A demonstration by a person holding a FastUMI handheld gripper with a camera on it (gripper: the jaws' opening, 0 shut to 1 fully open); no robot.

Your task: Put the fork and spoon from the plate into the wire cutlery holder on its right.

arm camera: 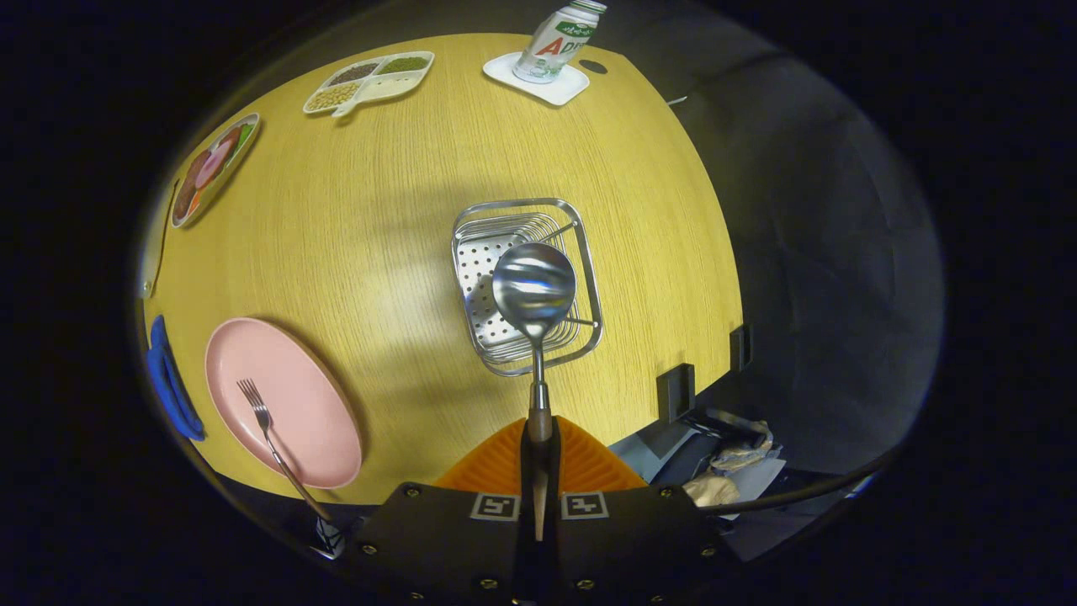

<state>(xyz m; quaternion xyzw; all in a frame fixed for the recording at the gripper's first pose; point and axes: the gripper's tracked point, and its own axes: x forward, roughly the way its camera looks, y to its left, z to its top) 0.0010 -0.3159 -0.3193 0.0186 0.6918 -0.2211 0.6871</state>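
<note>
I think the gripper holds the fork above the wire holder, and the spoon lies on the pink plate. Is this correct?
The two are swapped. In the gripper view the gripper is shut on the spoon, held above the wire holder, while the fork lies on the pink plate.

Staged dining setup in recording booth: wooden table (379, 210) laid with pink plate (311, 421), divided snack tray (370, 80), bottle on coaster (555, 42), dark surround.

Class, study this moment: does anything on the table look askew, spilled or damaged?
Nothing stands out. The tool is shut on the spoon, held over the wire cutlery holder. The fork lies on the pink plate, handle overhanging the rim.
</note>
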